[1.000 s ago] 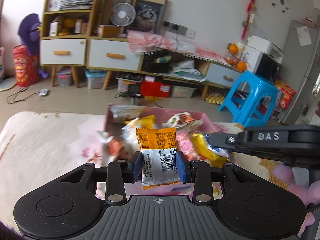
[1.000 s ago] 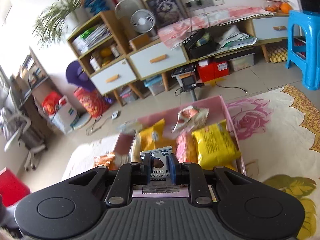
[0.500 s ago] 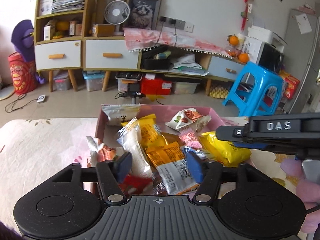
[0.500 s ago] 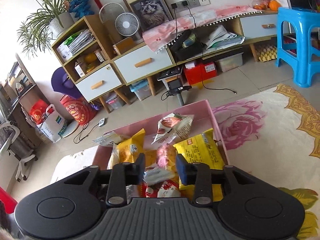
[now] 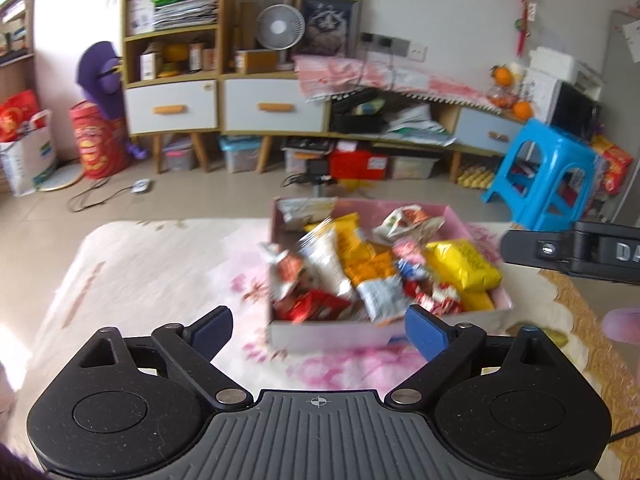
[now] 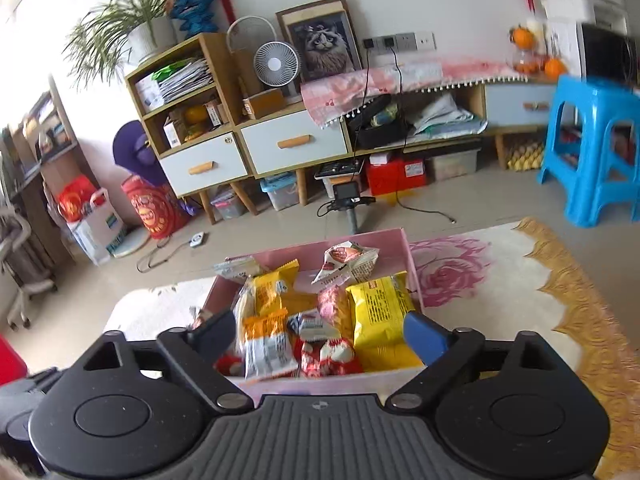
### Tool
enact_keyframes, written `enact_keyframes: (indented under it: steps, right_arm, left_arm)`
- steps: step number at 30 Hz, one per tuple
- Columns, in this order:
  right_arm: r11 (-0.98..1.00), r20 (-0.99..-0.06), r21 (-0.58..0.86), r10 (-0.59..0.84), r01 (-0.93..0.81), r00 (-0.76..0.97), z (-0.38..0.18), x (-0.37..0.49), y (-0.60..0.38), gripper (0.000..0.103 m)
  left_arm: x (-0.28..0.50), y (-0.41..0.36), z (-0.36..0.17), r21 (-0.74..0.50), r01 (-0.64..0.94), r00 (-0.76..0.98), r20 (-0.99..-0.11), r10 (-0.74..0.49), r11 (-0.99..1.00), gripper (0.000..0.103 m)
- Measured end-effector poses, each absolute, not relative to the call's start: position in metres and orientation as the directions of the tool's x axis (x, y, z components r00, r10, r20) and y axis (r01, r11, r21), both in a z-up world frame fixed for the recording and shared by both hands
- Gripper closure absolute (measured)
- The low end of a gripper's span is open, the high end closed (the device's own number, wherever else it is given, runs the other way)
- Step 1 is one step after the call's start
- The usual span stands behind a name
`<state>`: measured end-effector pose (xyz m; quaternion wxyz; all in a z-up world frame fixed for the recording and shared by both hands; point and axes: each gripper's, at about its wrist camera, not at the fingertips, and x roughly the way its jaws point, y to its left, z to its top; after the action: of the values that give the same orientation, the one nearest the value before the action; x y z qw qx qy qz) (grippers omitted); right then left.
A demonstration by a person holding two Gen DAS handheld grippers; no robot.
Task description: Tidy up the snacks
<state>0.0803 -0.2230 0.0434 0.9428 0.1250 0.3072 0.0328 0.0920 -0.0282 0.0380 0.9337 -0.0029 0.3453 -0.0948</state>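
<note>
A pink box (image 5: 476, 322) (image 6: 412, 268) full of several snack packets sits on a floral cloth. Among them lie an orange and silver packet (image 5: 380, 284) (image 6: 268, 344), a large yellow bag (image 5: 464, 266) (image 6: 380, 316) and a small blue and white chocolate packet (image 6: 314, 324). My left gripper (image 5: 320, 330) hovers in front of the box, its jaws opening wide with nothing between them. My right gripper (image 6: 316, 336) hangs over the box's near edge, its jaws also opening and holding nothing. The right gripper's body (image 5: 576, 252) shows at the right in the left wrist view.
The floral cloth (image 5: 152, 280) spreads left of the box; a gold-bordered part (image 6: 568, 300) lies to the right. Beyond the table are a blue stool (image 5: 544, 176), low cabinets (image 6: 288, 144) and a tiled floor with cables.
Both grippers let go of their packets, which dropped into the box, and spread their jaws wide. Both have pulled back and risen, so the box looks farther off.
</note>
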Motion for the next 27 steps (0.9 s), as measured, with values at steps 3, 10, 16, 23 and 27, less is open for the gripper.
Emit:
enact_keyframes:
  steps: [3, 10, 16, 23, 27]
  right_arm:
    - [0.979, -0.597, 0.200, 0.101, 0.025, 0.796, 0.049, 0.062, -0.216, 0.011]
    - [0.993, -0.662, 0.088, -0.004, 0.082, 0.750, 0.037, 0.029, -0.209, 0.008]
    - [0.993, -0.673, 0.072, -0.021, 0.094, 0.740, 0.031, 0.020, -0.212, 0.007]
    - [0.996, -0.669, 0.055, -0.020, 0.076, 0.743, 0.027, 0.021, -0.207, 0.007]
    - [0.996, -0.676, 0.045, -0.021, 0.071, 0.737, 0.023, 0.024, -0.203, 0.008]
  left_arm:
    - [0.073, -0.024, 0.046, -0.021, 0.141, 0.732, -0.671, -0.118, 0.990, 0.004]
    - [0.031, -0.017, 0.049, -0.017, 0.109, 0.704, -0.704, -0.089, 0.994, 0.001]
    - [0.021, -0.023, 0.047, -0.017, 0.129, 0.691, -0.716, -0.102, 0.992, 0.001]
    - [0.028, -0.022, 0.044, -0.006, 0.085, 0.702, -0.709, -0.064, 0.996, 0.001]
    - [0.030, -0.020, 0.039, -0.007, 0.070, 0.686, -0.725, -0.053, 0.998, 0.001]
